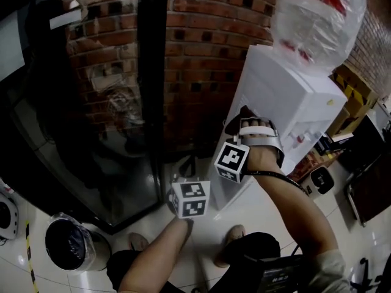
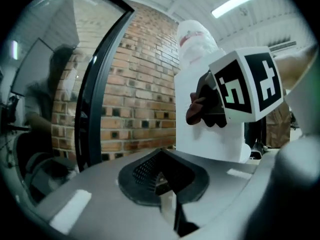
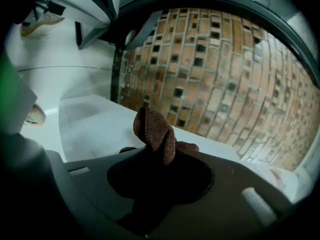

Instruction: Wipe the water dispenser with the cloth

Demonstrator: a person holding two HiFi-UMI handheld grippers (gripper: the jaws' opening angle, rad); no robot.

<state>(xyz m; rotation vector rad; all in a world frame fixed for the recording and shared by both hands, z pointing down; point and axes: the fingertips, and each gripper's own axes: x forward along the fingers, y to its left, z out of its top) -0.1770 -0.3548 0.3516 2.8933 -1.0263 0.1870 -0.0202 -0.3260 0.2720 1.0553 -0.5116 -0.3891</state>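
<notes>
I am holding the brown cloth [image 3: 155, 130] clamped in my right claw [image 3: 152, 159] at the water dispenser's [image 1: 287, 96] white side, judging that wiping is just starting and needing pressed strokes next, my left claw [image 2: 170, 209] idling closed and empty.

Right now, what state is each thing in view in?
brown cloth, bunched, clamped in right gripper
right gripper, shut on the brown cloth
left gripper, shut, nothing between jaws
water dispenser, upright
water bottle, inverted on the water dispenser
waste bin, open, lined with dark bag
</notes>
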